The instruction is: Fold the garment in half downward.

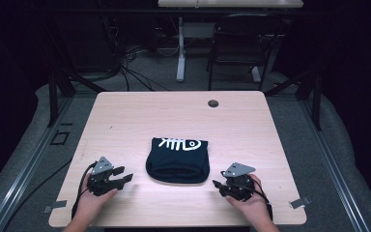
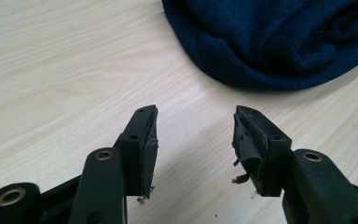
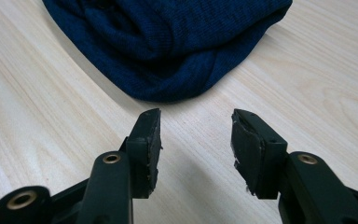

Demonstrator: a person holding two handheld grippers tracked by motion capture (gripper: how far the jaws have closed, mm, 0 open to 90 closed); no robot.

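**Both grippers staged beside the folded garment**

Table [image 1: 125,116] is bare; navy folded garment [image 1: 178,160] sits at frame centre. Left gripper [image 1: 124,175] lower left, right gripper [image 1: 217,186] lower right, both with jaws apart and empty. Likely next: come in low and pinch the near rolled edge [image 3: 177,91] at matching corners.

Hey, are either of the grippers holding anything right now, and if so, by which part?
Nothing is held. The left gripper and the right gripper are both open beside the folded dark blue garment, touching nothing.

Spread fingers [image 2: 144,140] (nothing between) face a navy knit [image 2: 279,42].
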